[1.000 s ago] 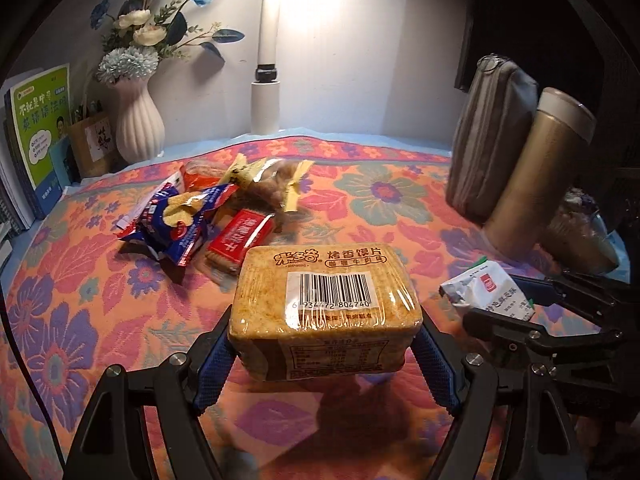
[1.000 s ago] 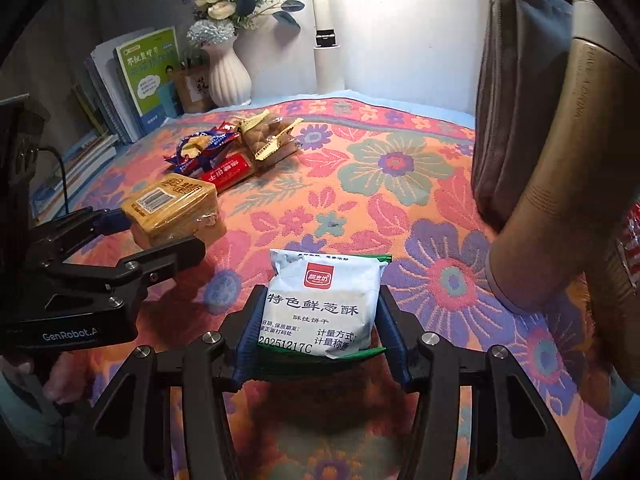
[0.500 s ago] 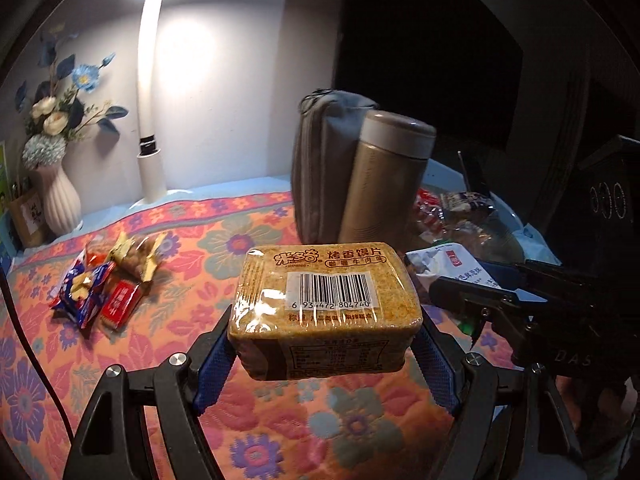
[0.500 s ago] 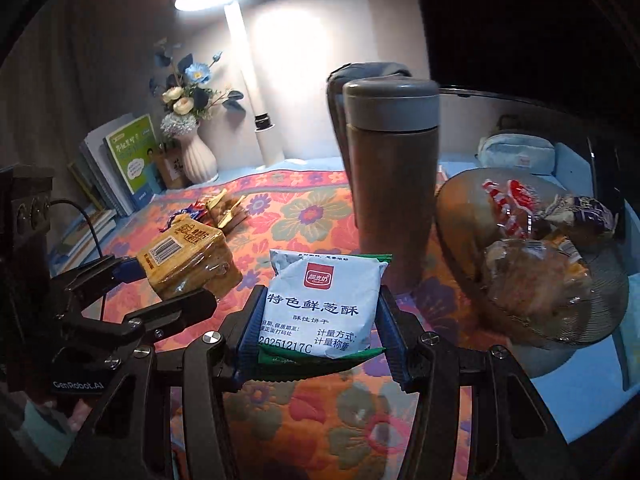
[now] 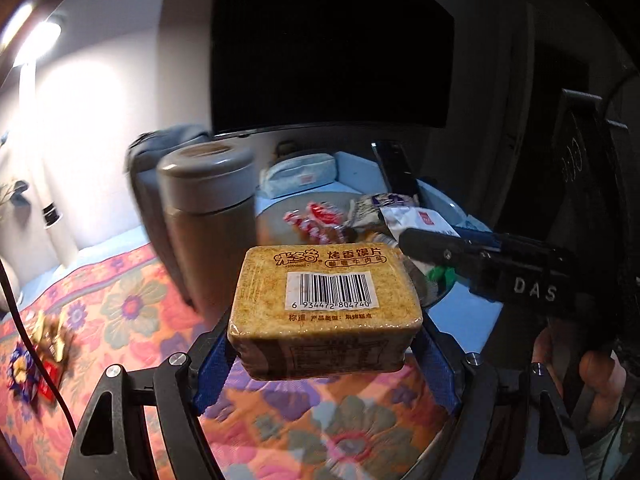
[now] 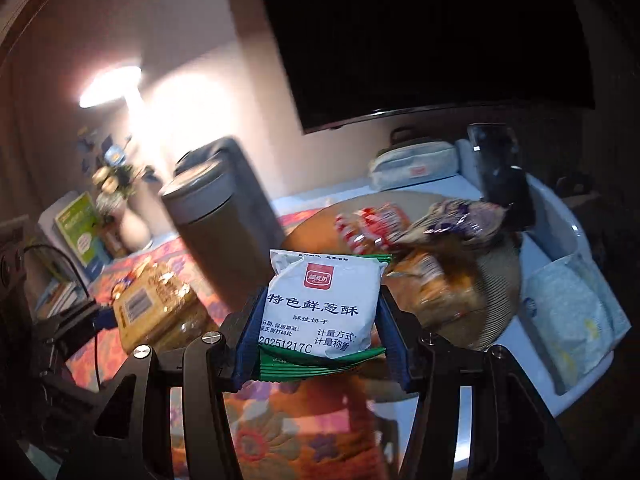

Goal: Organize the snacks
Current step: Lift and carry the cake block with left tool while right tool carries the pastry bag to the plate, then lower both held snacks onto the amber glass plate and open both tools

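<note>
My left gripper (image 5: 323,364) is shut on a brown biscuit pack (image 5: 326,304) with a barcode and holds it in the air over the floral cloth. My right gripper (image 6: 322,356) is shut on a white and green cracker packet (image 6: 324,304). Just beyond that packet lies a round woven tray (image 6: 500,304) that holds a red and white wrapper (image 6: 368,224), a purple wrapper (image 6: 460,216) and a bread pack (image 6: 432,288). In the left wrist view the right gripper (image 5: 440,240) hangs over the tray (image 5: 280,216). A hand (image 5: 596,368) grips its handle.
A tall thermos (image 5: 208,216) and a grey pouch (image 6: 240,184) stand left of the tray. Loose snacks (image 5: 36,360) lie far left on the floral cloth (image 5: 132,308). A tissue pack (image 6: 572,312), a pencil case (image 6: 412,164) and a dark monitor (image 6: 420,40) are at the right and behind.
Both grippers have swung right and risen with their packs, from the snack pile on the cloth past the thermos to the tray. Both views have rolled.
</note>
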A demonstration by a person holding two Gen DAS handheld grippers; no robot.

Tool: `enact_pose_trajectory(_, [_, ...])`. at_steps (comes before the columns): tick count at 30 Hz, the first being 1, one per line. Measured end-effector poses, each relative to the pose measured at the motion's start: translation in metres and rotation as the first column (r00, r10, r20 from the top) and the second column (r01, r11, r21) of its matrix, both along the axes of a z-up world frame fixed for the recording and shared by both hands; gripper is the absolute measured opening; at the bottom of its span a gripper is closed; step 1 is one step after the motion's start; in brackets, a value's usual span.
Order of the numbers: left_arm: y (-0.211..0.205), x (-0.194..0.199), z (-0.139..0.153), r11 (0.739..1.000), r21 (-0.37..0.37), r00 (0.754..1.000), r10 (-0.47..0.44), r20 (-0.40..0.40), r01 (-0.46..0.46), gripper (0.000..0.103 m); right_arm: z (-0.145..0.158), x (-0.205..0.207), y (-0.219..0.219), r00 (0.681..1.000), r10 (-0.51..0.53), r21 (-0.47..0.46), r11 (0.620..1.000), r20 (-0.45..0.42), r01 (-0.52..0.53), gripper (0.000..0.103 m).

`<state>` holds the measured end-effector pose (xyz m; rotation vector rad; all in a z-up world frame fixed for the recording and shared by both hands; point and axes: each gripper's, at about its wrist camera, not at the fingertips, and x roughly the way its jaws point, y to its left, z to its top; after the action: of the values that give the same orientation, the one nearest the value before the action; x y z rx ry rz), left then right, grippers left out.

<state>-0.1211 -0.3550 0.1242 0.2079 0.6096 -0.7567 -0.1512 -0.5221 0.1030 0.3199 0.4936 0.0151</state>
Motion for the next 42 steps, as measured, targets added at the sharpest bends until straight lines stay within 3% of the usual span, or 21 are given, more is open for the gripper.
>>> enact_pose_trajectory(5, [-0.041, 0.009, 0.002, 1.0, 0.01, 1.0, -0.014, -0.005, 0.014, 0.079, 0.006, 0.014, -0.035, 0.999, -0.035, 0.049, 0.998, 0.014, 0.035, 0.051])
enact_pose_trajectory(14, [-0.09, 0.033, 0.001, 0.999, 0.042, 1.0, 0.028, 0.011, -0.029, 0.079, 0.013, 0.065, -0.065, 1.0, -0.027, 0.044, 0.999, -0.01, 0.028, 0.052])
enact_pose_trajectory(20, [-0.109, 0.048, -0.01, 0.995, 0.076, 0.997, 0.062, 0.047, -0.065, 0.08, 0.006, 0.096, -0.085, 0.999, 0.006, 0.127, 0.992, -0.046, 0.0, 0.054])
enact_pose_trajectory(23, [-0.116, 0.052, -0.015, 0.992, 0.097, 0.994, 0.076, 0.072, -0.083, 0.081, -0.002, 0.098, -0.093, 0.998, 0.027, 0.206, 0.978, -0.055, -0.015, 0.063])
enact_pose_trajectory(34, [-0.098, 0.048, -0.01, 0.998, 0.044, 0.998, 0.054, 0.039, -0.055, 0.082, 0.007, 0.073, -0.092, 0.999, 0.039, 0.249, 0.968, -0.029, -0.03, 0.063])
enact_pose_trajectory(37, [-0.079, 0.034, 0.0, 0.999, 0.001, 0.998, 0.038, 0.042, -0.038, 0.082, 0.009, 0.063, -0.084, 0.998, 0.063, 0.267, 0.962, -0.02, -0.056, 0.063])
enact_pose_trajectory(42, [-0.026, 0.019, 0.015, 0.995, -0.088, 0.998, 0.054, -0.021, -0.055, 0.082, 0.005, 0.036, -0.058, 0.994, 0.111, 0.269, 0.958, -0.009, -0.104, 0.063])
